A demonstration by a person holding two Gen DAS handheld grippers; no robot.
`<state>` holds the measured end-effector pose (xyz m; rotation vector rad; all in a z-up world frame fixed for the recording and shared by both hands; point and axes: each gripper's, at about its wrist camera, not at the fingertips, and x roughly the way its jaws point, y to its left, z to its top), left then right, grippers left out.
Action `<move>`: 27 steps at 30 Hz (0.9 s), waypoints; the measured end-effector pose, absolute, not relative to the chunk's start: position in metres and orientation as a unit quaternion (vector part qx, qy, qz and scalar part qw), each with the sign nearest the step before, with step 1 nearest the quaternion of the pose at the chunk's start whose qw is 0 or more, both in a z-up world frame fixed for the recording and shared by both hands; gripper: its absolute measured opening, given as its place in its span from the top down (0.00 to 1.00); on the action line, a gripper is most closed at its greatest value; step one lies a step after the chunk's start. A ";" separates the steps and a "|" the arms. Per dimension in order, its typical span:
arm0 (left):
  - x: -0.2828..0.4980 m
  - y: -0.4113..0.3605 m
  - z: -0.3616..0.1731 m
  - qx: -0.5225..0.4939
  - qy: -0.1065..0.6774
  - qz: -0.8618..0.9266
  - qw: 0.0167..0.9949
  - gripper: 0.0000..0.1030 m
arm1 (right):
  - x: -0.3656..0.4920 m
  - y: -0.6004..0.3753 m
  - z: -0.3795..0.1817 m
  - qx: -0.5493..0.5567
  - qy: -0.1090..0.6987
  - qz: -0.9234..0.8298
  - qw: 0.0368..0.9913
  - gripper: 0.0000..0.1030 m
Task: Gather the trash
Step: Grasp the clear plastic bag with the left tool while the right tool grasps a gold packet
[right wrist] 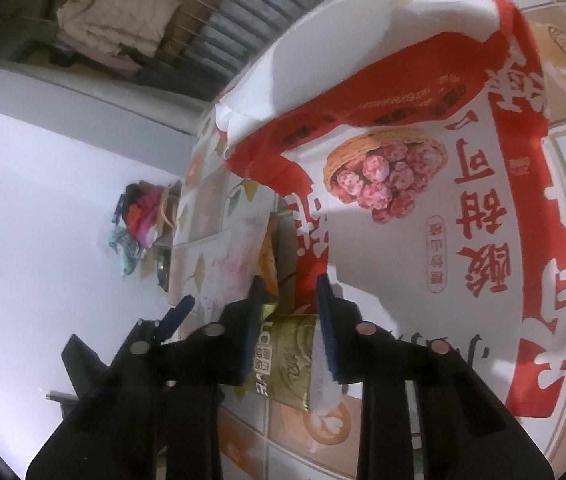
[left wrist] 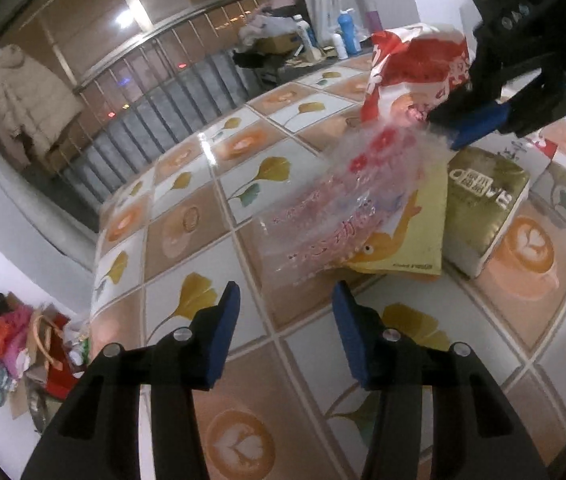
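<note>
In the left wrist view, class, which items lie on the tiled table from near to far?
Clear plastic bag → yellow packet → gold box → red-and-white snack bag, pinched by the right gripper.

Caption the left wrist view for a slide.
Open left gripper hovers over the patterned table while the right gripper lifts a red-and-clear snack bag above a gold box.
</note>
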<state>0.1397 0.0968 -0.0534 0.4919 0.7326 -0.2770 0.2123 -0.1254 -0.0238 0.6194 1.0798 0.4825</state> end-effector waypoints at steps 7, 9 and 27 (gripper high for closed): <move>0.157 0.095 -0.054 0.239 0.364 -0.151 0.887 0.79 | 0.216 -0.114 -0.028 0.291 0.506 0.232 0.778 0.94; 0.161 0.096 -0.055 0.228 0.373 -0.155 0.886 0.89 | 0.218 -0.107 -0.028 0.290 0.504 0.234 0.779 0.95; 0.144 0.135 -0.024 0.069 0.368 -0.145 0.916 1.00 | 0.206 -0.118 -0.016 0.332 0.476 0.255 0.774 1.00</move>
